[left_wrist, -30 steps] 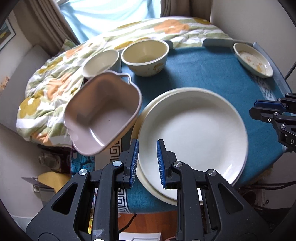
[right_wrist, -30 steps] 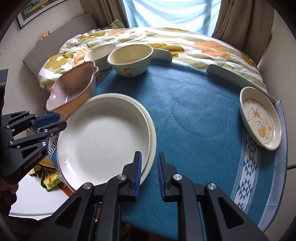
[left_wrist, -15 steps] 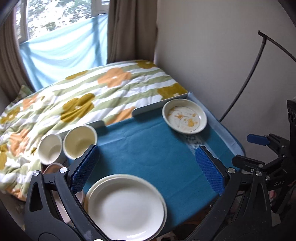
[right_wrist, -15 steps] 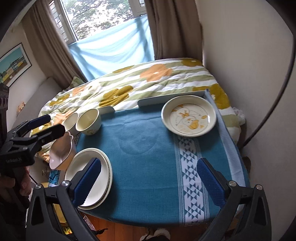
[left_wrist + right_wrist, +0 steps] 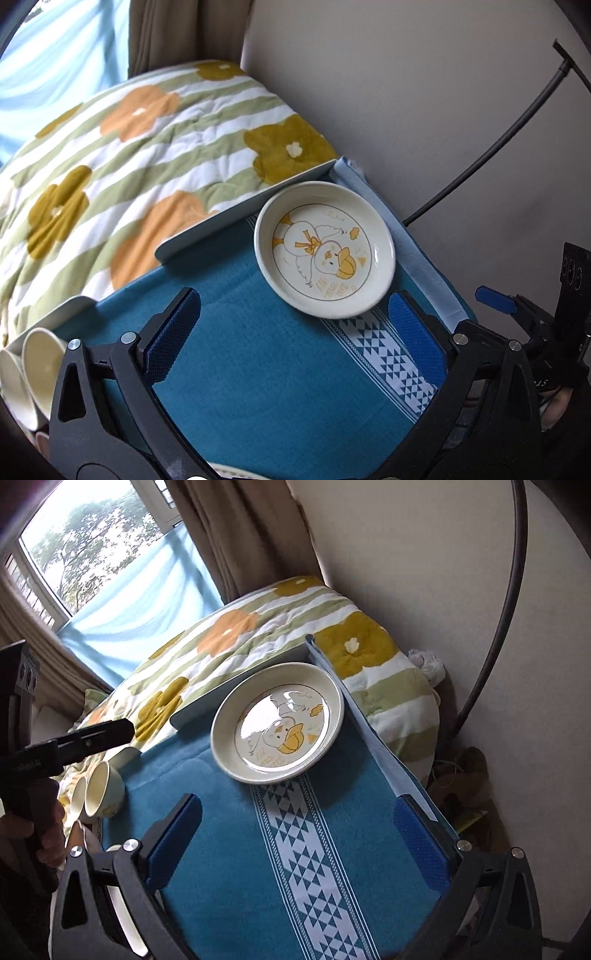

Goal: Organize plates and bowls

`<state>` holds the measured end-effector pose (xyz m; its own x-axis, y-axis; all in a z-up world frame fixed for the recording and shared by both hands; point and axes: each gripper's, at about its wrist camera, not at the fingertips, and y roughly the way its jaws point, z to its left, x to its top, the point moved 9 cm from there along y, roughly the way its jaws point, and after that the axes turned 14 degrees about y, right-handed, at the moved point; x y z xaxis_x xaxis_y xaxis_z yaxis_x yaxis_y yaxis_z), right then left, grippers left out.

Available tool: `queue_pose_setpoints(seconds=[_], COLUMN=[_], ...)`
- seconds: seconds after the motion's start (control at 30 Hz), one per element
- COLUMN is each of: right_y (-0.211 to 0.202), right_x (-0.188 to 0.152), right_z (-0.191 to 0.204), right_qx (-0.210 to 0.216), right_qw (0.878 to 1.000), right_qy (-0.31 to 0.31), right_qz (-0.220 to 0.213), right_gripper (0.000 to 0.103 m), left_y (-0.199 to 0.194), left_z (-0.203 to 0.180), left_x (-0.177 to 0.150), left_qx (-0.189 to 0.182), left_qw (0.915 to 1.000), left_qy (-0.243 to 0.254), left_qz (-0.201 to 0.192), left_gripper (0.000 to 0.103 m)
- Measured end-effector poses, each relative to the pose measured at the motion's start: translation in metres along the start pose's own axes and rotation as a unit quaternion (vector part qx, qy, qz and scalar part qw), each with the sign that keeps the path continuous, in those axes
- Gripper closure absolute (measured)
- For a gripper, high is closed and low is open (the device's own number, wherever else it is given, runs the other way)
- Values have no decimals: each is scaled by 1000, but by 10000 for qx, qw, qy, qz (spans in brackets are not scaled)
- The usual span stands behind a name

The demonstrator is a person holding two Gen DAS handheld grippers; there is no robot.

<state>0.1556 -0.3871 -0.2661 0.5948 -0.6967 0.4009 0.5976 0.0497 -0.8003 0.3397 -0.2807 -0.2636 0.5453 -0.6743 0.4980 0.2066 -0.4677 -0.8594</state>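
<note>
A cream duck-print plate (image 5: pixel 325 254) lies at the far right corner of the blue-clothed table (image 5: pixel 266 369); it also shows in the right wrist view (image 5: pixel 279 723). My left gripper (image 5: pixel 295 332) is wide open and empty, hovering just short of the plate. My right gripper (image 5: pixel 299 838) is wide open and empty, also short of the plate. Two cream bowls (image 5: pixel 33 373) stand at the table's left edge, also in the right wrist view (image 5: pixel 99 790). The rim of the white stacked plates (image 5: pixel 123 919) shows at the lower left.
A flowered quilt (image 5: pixel 129 147) lies behind the table on a bed. A wall (image 5: pixel 406 92) and a black curved cable (image 5: pixel 498 147) are at the right. The table's right edge (image 5: pixel 388 753) runs close to the duck plate.
Both grippers went from shut to wide open, left the stacked white plates at the near left and moved towards the duck plate at the far right.
</note>
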Motion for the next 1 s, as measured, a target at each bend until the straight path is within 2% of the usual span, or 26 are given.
queue_pose_setpoints(seconds=[0.03, 0.17, 0.23, 0.3, 0.5, 0.6, 0.63, 0.7, 0.77, 1.0], right_y=[9, 47, 63, 75, 102, 110, 113, 117, 119, 123], right_x=[5, 18, 20, 22, 26, 30, 31, 31, 32, 35], right_z=[-4, -11, -14, -17, -24, -27, -28, -29, -29, -30], right_qx=[42, 93, 112, 121, 46, 48, 33, -7, -24, -76], right_qw=[9999, 9989, 9980, 9964, 9922, 9906, 9905, 9904, 9905, 9915], right_qy=[124, 401, 543, 762, 1124, 1251, 1259, 1254, 1246, 1151], right_qz=[31, 217, 306, 348, 529, 549, 559, 588, 582, 600], right_gripper=[7, 30, 38, 42, 54, 62, 69, 74, 86, 89], left_y=[17, 71, 93, 110, 138, 145, 146, 147, 149, 146], left_z=[6, 18, 23, 26, 34, 38, 39, 39, 40, 38], left_x=[3, 9, 12, 15, 21, 22, 23, 25, 25, 26], left_qx=[8, -87, -178, -277, -367, -397, -412, -421, -407, -266], left_qw=[9999, 9986, 9976, 9966, 9944, 9938, 9938, 9939, 9940, 9947], left_qy=[-1, 64, 35, 27, 48, 31, 22, 15, 22, 70], left_qz=[122, 522, 671, 770, 994, 1039, 1034, 1023, 1011, 987], left_gripper=[5, 21, 28, 40, 61, 72, 74, 88, 88, 88])
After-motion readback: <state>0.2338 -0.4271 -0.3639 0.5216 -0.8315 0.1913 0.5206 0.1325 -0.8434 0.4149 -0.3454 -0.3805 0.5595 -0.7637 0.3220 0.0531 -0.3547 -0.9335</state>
